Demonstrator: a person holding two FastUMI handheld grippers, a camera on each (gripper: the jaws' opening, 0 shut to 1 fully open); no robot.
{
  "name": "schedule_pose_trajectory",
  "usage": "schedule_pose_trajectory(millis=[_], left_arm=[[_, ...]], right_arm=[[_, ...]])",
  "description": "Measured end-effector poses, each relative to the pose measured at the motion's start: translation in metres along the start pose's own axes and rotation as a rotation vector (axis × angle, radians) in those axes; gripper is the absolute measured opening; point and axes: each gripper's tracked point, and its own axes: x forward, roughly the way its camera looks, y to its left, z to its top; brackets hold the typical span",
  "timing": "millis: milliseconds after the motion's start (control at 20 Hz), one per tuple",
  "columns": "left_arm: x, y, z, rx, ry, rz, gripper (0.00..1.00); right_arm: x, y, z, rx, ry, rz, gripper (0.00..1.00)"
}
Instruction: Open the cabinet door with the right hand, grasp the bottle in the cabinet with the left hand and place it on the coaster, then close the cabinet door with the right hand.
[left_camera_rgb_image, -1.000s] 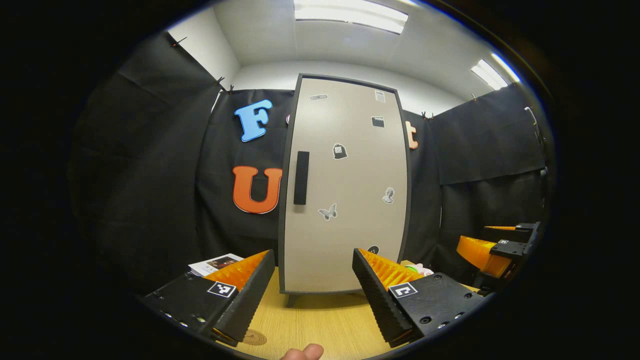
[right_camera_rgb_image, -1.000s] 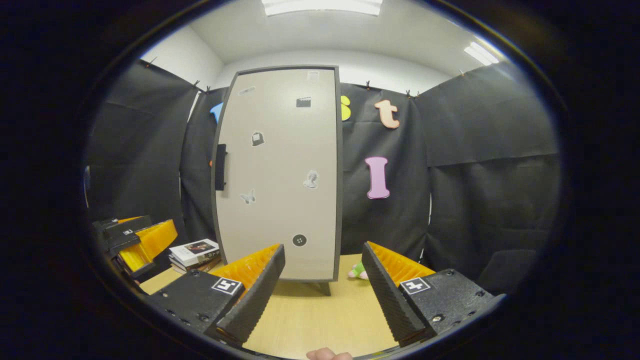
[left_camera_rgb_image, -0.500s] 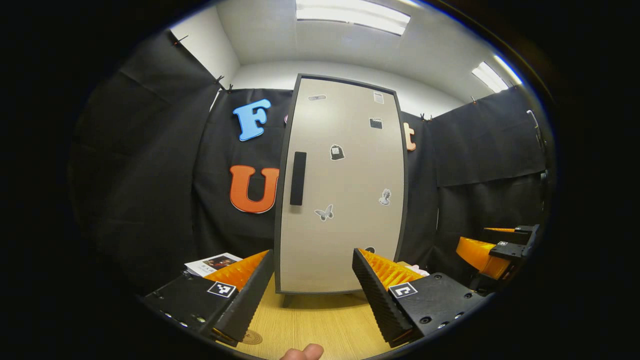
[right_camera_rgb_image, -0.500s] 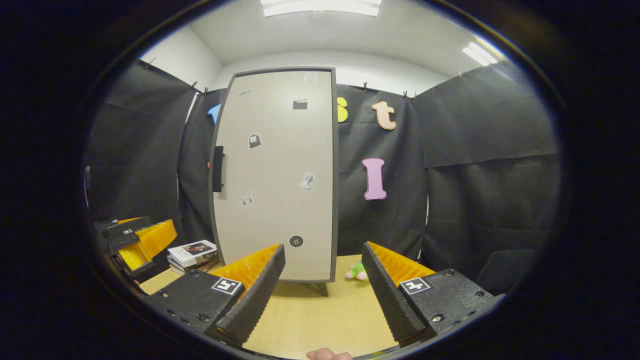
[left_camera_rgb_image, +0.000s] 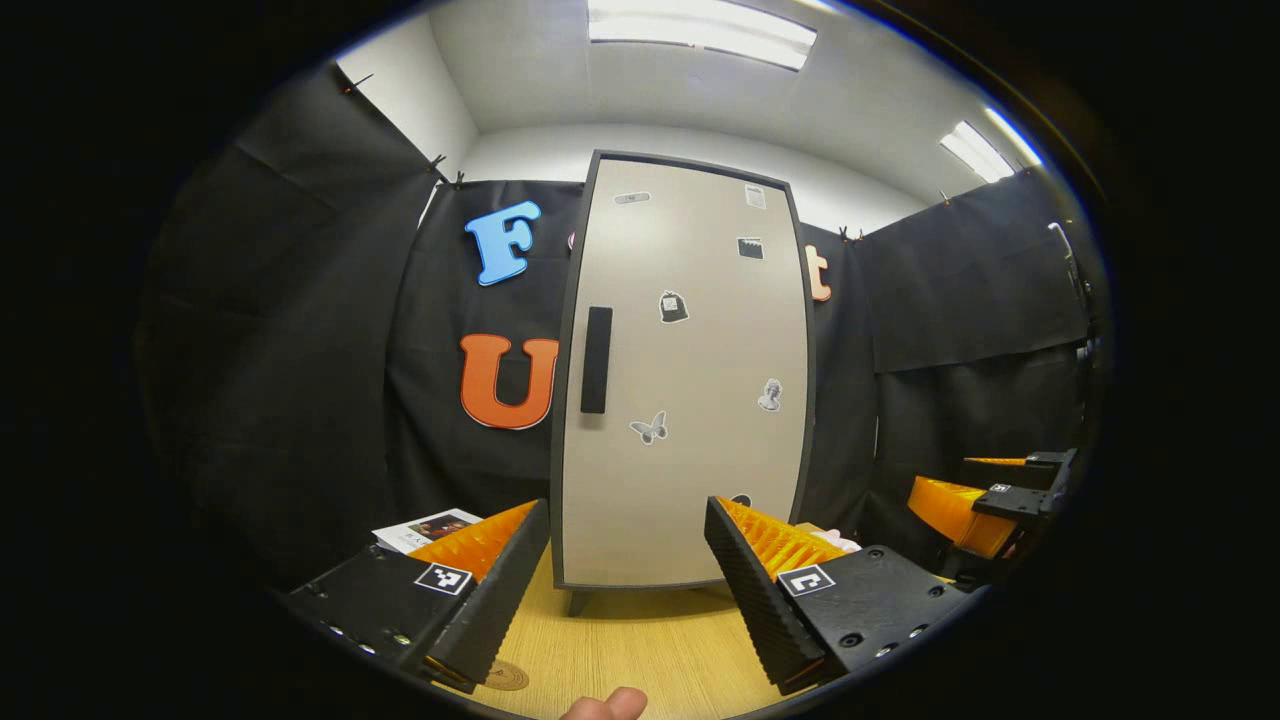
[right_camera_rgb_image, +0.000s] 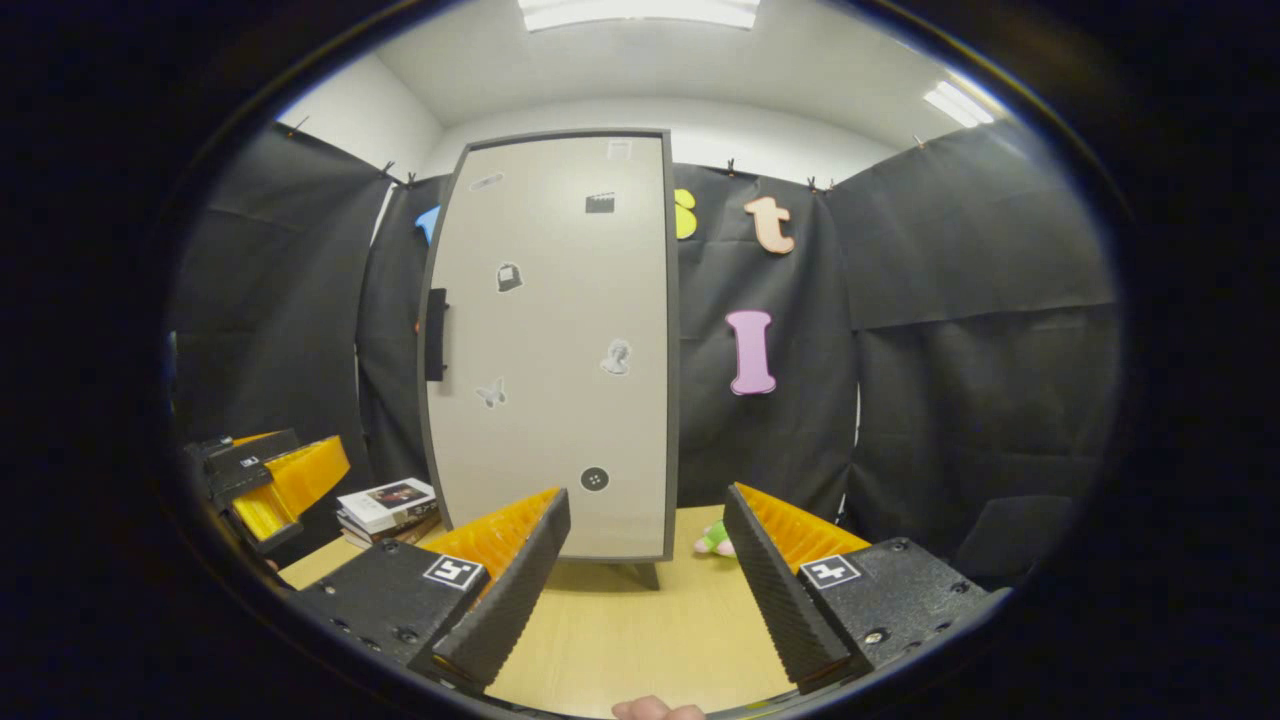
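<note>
Nearest, the left hand-held gripper (left_camera_rgb_image: 627, 575) stands wide open and empty over the counter (left_camera_rgb_image: 650, 650), the coaster (left_camera_rgb_image: 507, 677) just under its left finger. The right hand-held gripper (right_camera_rgb_image: 647, 575) is likewise spread wide, holding nothing. Beyond them the cabinet (left_camera_rgb_image: 685, 370) stands on the counter with its door shut, the handle (left_camera_rgb_image: 596, 360) on its left edge well apart from both grippers. Over the last second both views have barely drifted (the door sits slightly more to the left), so opening has not begun. The bottle presumably waits behind the door.
</note>
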Motion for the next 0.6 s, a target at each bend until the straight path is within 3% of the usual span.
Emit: schedule_pose_trajectory(millis=[400, 600], left_arm=[[-0.008, 0.007, -0.003, 0.010, 0.012, 0.010, 0.95], [-0.015, 0.011, -0.006, 0.013, 0.022, 0.012, 0.95]], right_arm=[[0.040, 0.032, 0.029, -0.018, -0.027, 0.091, 1.00], [0.083, 0.083, 0.055, 0.011, -0.023, 0.210, 1.00]])
